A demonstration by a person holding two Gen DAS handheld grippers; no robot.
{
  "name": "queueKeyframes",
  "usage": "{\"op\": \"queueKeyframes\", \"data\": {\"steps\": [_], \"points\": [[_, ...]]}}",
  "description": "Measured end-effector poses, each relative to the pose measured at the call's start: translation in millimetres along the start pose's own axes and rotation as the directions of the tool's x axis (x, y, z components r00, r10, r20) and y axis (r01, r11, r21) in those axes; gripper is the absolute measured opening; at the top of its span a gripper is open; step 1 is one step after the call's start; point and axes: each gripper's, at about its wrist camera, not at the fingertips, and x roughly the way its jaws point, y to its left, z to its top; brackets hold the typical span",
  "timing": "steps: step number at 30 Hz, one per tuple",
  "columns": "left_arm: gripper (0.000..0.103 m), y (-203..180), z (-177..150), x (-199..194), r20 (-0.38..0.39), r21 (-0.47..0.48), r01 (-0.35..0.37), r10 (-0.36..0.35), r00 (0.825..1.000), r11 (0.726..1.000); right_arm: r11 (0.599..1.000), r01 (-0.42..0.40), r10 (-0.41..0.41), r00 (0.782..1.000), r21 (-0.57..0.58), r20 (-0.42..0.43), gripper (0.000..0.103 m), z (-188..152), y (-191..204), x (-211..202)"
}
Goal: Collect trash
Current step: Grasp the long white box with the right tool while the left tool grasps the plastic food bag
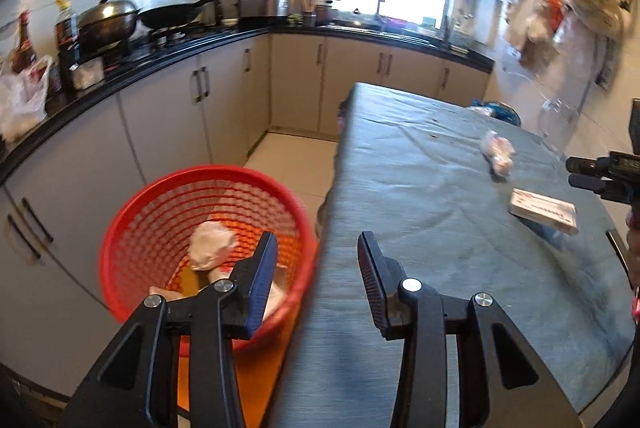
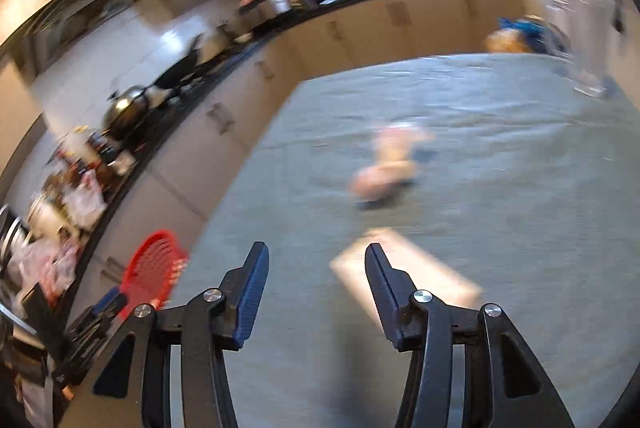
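Observation:
A red mesh waste basket (image 1: 132,228) stands on the floor beside the table's left edge and holds a crumpled white wad (image 1: 210,244) and other paper. My left gripper (image 1: 318,248) is open and empty, over the table edge next to the basket. On the grey-green tablecloth (image 1: 420,208) lie a crumpled pinkish wrapper (image 1: 498,152) and a flat white box (image 1: 544,210). My right gripper (image 2: 316,256) is open and empty above the table; the box (image 2: 424,272) lies just past its right finger, the blurred wrapper (image 2: 390,164) farther off. The basket (image 2: 154,268) shows at left.
A black counter (image 1: 168,52) with a wok, pan, bottles and a plastic bag runs along the left and back walls. The right gripper's body (image 1: 608,172) shows at the right edge. Bags hang on the right wall (image 1: 572,12). A clear jar (image 1: 558,120) stands at the table's far right.

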Motion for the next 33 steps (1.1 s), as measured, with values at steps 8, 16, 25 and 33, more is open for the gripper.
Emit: {"op": "queueKeyframes", "data": {"steps": [8, 16, 25, 33], "points": [[0.04, -44, -2, 9, -0.037, 0.068, 0.043, -0.041, 0.998, 0.997, 0.988, -0.137, 0.145, 0.983, 0.075, -0.11, 0.058, 1, -55, 28], [0.04, -65, -1, 10, -0.058, 0.099, 0.074, -0.069, 0.996, 0.992, 0.97, -0.233, 0.243, 0.947, 0.071, -0.21, 0.058, -17, -48, 52], [0.04, -94, 11, 15, -0.102, 0.106, 0.158, -0.147, 0.984, 0.982, 0.93, -0.362, 0.366, 0.919, 0.057, -0.143, 0.019, -36, -15, 30], [0.044, -166, 44, 46, -0.178, 0.175, 0.247, -0.216, 0.96, 0.953, 0.953, -0.267, 0.242, 0.955, 0.144, 0.173, 0.019, -25, -63, -12]]}}
